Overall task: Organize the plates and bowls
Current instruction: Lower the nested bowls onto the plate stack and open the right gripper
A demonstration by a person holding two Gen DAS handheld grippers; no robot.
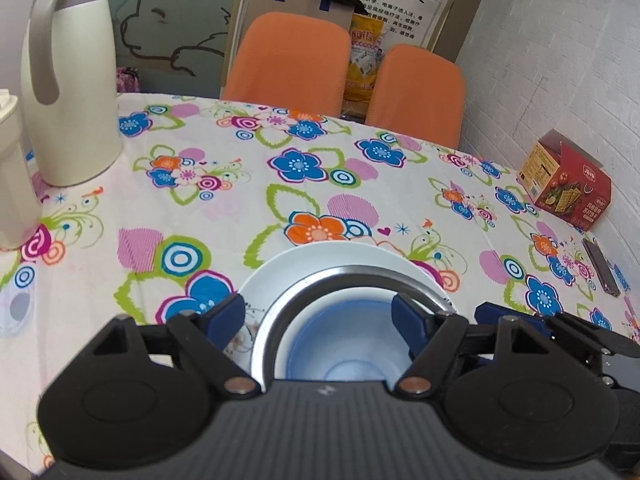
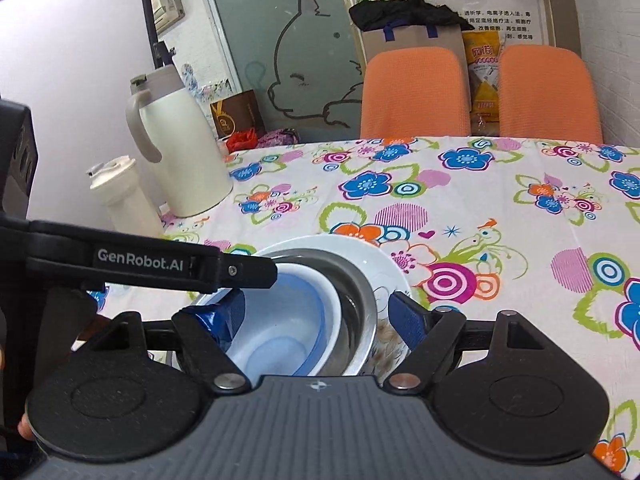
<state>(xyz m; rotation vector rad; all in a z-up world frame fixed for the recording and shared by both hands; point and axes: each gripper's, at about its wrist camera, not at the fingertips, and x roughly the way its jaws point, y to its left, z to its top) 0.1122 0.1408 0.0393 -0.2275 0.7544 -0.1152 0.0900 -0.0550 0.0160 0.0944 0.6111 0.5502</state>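
Note:
A white plate (image 1: 280, 270) lies on the flowered tablecloth near the front edge. A steel bowl (image 1: 352, 274) sits on it, and a white bowl with a blue inside (image 1: 340, 340) is nested in the steel bowl. The same stack shows in the right wrist view: plate (image 2: 380, 264), steel bowl (image 2: 360, 300), white bowl (image 2: 288, 320). My left gripper (image 1: 320, 314) is open, its blue fingers straddling the bowls from above. My right gripper (image 2: 316, 314) is open too, over the same stack, its left finger inside the white bowl.
A cream thermos jug (image 1: 68, 92) and a white bottle (image 1: 12, 172) stand at the table's left. A red cracker box (image 1: 566, 182) and a dark flat object (image 1: 600, 266) lie at the right. Two orange chairs (image 1: 288, 60) stand behind the table. The left gripper's arm (image 2: 140, 260) crosses the right wrist view.

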